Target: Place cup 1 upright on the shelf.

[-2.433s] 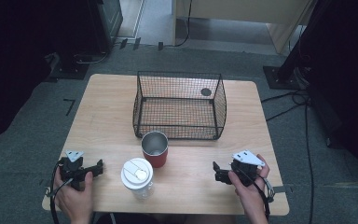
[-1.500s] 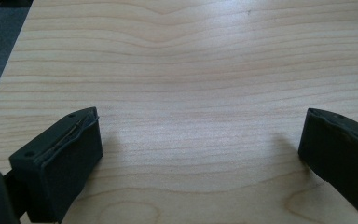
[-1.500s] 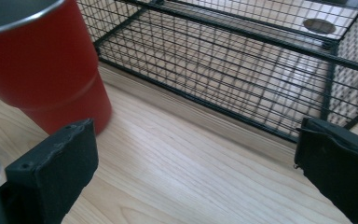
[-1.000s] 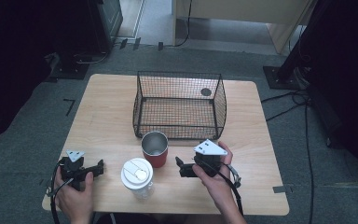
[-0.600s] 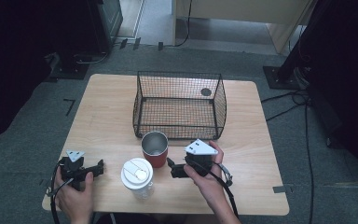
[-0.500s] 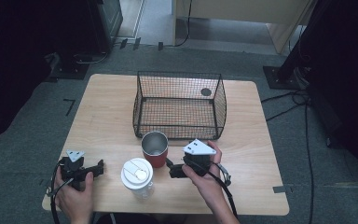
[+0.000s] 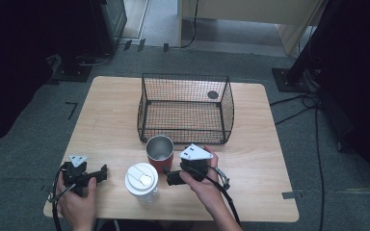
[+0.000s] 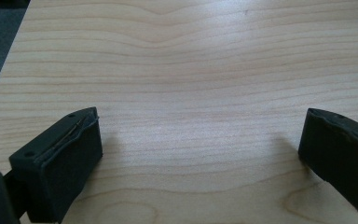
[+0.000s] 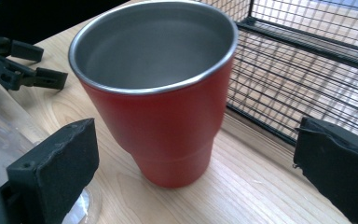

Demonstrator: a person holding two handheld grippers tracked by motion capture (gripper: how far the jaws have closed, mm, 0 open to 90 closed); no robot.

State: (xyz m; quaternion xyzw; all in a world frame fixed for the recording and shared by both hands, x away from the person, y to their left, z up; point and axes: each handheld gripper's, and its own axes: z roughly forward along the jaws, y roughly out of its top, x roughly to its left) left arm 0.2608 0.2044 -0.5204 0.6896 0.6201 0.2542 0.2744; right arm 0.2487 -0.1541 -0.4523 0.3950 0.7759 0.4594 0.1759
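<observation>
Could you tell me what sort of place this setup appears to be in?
Probably a lab or studio set up for recording, not a home: a lone wooden table on grey carpet, cables trailing over the floor, dark stand bases around it, and a handheld gripper in use.

The red cup (image 9: 168,107) stands between the right gripper (image 9: 196,163)'s spread jaws. Just behind the cup is the wire basket (image 9: 307,60); beside it, a lidded clear jar (image 7: 141,182).

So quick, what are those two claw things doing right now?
Left gripper: open, holding nothing, over bare table.
Right gripper: open, its jaws either side of the red cup, not gripping it.
</observation>
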